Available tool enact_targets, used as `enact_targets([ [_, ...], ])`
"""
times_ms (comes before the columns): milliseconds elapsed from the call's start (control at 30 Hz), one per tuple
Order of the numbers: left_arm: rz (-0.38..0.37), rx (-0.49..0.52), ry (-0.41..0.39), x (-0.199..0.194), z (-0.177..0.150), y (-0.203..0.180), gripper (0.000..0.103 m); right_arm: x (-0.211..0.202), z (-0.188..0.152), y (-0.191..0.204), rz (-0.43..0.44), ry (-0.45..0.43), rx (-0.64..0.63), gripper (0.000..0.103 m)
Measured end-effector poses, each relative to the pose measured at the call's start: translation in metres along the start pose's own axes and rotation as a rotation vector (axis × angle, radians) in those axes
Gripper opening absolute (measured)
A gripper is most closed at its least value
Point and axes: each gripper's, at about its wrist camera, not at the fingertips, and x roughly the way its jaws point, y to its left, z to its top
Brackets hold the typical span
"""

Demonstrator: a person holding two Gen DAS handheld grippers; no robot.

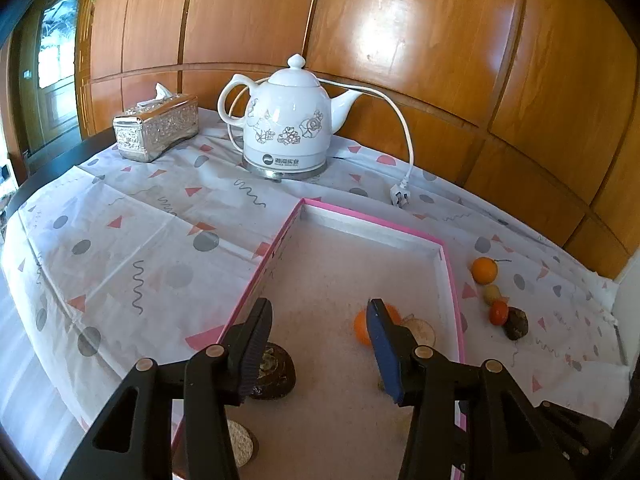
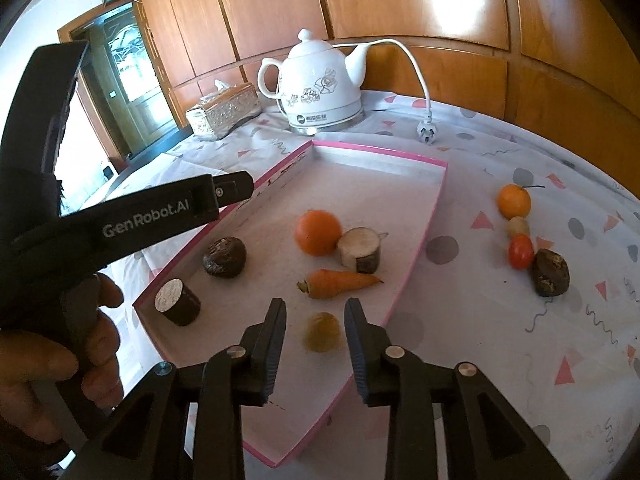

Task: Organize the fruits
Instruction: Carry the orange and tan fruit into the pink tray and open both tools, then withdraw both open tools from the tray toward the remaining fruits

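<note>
A pink-rimmed tray (image 2: 434, 204) (image 1: 376, 222) holds an orange (image 2: 318, 232), a carrot (image 2: 344, 282), a pale cut cylinder (image 2: 360, 249), a dark lumpy fruit (image 2: 225, 257), a dark cylinder (image 2: 178, 302) and a blurred yellowish fruit (image 2: 322, 332). My right gripper (image 2: 316, 318) is open above the yellowish fruit, which lies between its fingers. My left gripper (image 1: 320, 320) is open and empty over the tray. On the cloth right of the tray lie an orange (image 2: 514, 201), a small pale fruit (image 2: 519, 226), a tomato (image 2: 521, 252) and a dark fruit (image 2: 550, 272).
A white floral kettle (image 1: 286, 120) with its cord and plug (image 1: 400, 196) stands at the back. A silver tissue box (image 1: 156, 128) is at the back left. Wood panelling runs behind the table. The patterned tablecloth (image 1: 120, 240) covers the table.
</note>
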Motion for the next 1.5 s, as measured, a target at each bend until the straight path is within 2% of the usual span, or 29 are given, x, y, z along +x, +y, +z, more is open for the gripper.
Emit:
enact_targets([
  [467,0.010,0.078,-0.057,-0.025,-0.008,-0.018,0.051,-0.013,-0.004,-0.025,-0.065,-0.042,0.102,0.030],
  [800,-0.013,0.144,-0.101,-0.039,-0.008,-0.039,0.051,-0.022,-0.007,-0.041,-0.110,-0.064,0.136,0.030],
  [1500,-0.054,0.291,-0.080,-0.037,-0.025,-0.084,0.051,-0.037,-0.024,-0.098,-0.205,-0.083,0.264,0.030],
])
